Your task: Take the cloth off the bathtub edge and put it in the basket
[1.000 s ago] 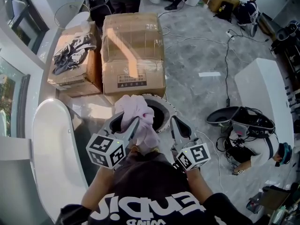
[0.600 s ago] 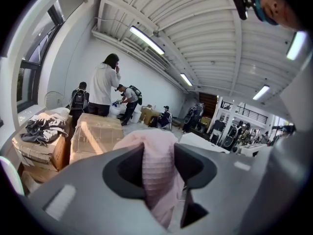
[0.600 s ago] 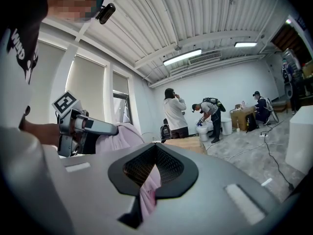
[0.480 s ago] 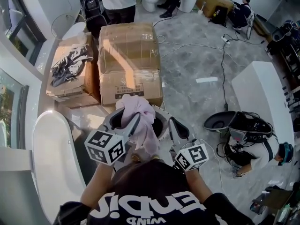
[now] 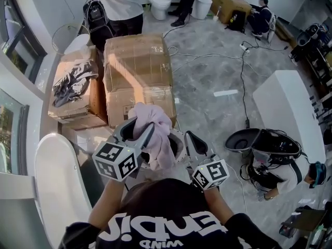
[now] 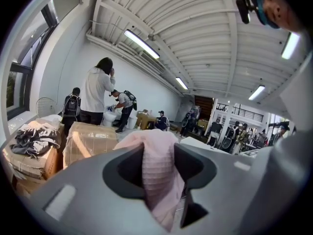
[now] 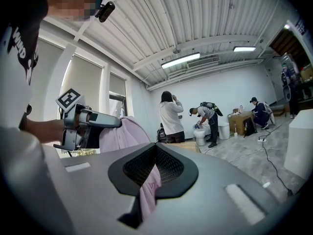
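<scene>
A pink cloth (image 5: 154,134) hangs from my left gripper (image 5: 141,127), which is shut on it; in the left gripper view the cloth (image 6: 159,170) fills the gap between the jaws. It dangles over the round dark basket (image 5: 179,141) on the floor, whose rim shows only in part behind the cloth. My right gripper (image 5: 188,136) is just right of the cloth, over the basket's right rim, with its jaws together and nothing in them (image 7: 155,148). From there the cloth (image 7: 120,133) shows to the left. The white bathtub (image 5: 57,180) lies at the lower left.
Two cardboard boxes (image 5: 137,71) stand just beyond the basket, the left one (image 5: 70,95) with dark clothes on top. A white counter (image 5: 288,113), cables on the floor and a dark helmet-like object (image 5: 264,141) are to the right. People (image 5: 119,4) stand at the far end.
My left gripper has carried the cloth a little up and forward over the basket. The right gripper has moved along beside it.
</scene>
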Demonstrator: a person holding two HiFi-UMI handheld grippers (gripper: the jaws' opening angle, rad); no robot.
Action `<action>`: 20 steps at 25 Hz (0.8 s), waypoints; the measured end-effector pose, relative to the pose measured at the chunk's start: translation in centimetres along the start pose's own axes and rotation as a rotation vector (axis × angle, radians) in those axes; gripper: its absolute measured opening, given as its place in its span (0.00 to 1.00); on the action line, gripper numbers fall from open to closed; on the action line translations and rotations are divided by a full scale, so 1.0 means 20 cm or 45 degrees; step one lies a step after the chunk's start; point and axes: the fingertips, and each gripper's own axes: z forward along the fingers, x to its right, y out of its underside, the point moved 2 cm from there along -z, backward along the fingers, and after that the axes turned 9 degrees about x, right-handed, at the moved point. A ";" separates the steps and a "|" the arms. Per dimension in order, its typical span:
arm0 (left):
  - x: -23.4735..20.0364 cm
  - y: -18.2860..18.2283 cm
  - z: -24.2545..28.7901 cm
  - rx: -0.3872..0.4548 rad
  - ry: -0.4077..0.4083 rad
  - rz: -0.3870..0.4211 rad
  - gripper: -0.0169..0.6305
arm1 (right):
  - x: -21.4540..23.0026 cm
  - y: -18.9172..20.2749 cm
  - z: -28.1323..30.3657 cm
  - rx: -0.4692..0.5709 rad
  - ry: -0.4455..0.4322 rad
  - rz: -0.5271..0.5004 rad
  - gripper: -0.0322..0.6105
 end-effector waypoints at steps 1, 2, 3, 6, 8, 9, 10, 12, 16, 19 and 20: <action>0.00 0.00 0.01 0.000 -0.001 -0.002 0.30 | 0.01 0.00 0.01 0.001 -0.002 0.001 0.06; 0.00 0.00 0.02 0.000 -0.002 -0.005 0.30 | 0.02 0.00 0.01 0.001 -0.003 0.003 0.06; -0.01 0.00 0.02 -0.001 -0.004 -0.007 0.30 | 0.03 0.00 0.01 0.001 -0.003 0.005 0.06; -0.02 0.01 0.03 -0.010 -0.012 -0.012 0.30 | 0.04 0.02 0.01 -0.006 -0.002 0.010 0.06; -0.03 0.03 0.04 -0.023 -0.019 -0.018 0.30 | 0.06 0.03 0.02 -0.015 -0.002 0.012 0.06; -0.04 0.04 0.04 -0.031 -0.022 -0.020 0.30 | 0.06 0.04 0.02 -0.019 -0.001 0.016 0.06; -0.04 0.06 0.04 -0.040 -0.025 -0.024 0.30 | 0.07 0.05 0.01 -0.024 -0.001 0.020 0.06; -0.05 0.10 0.03 -0.062 -0.031 -0.032 0.30 | 0.08 0.07 0.00 -0.037 0.002 0.028 0.06; -0.06 0.20 0.04 -0.113 -0.044 -0.050 0.30 | 0.11 0.12 -0.02 -0.070 0.011 0.044 0.06; -0.06 0.30 0.04 -0.166 -0.055 -0.064 0.30 | 0.13 0.17 -0.05 -0.107 0.012 0.057 0.06; -0.06 0.34 0.03 -0.188 -0.059 -0.072 0.30 | 0.14 0.18 -0.06 -0.124 0.011 0.058 0.06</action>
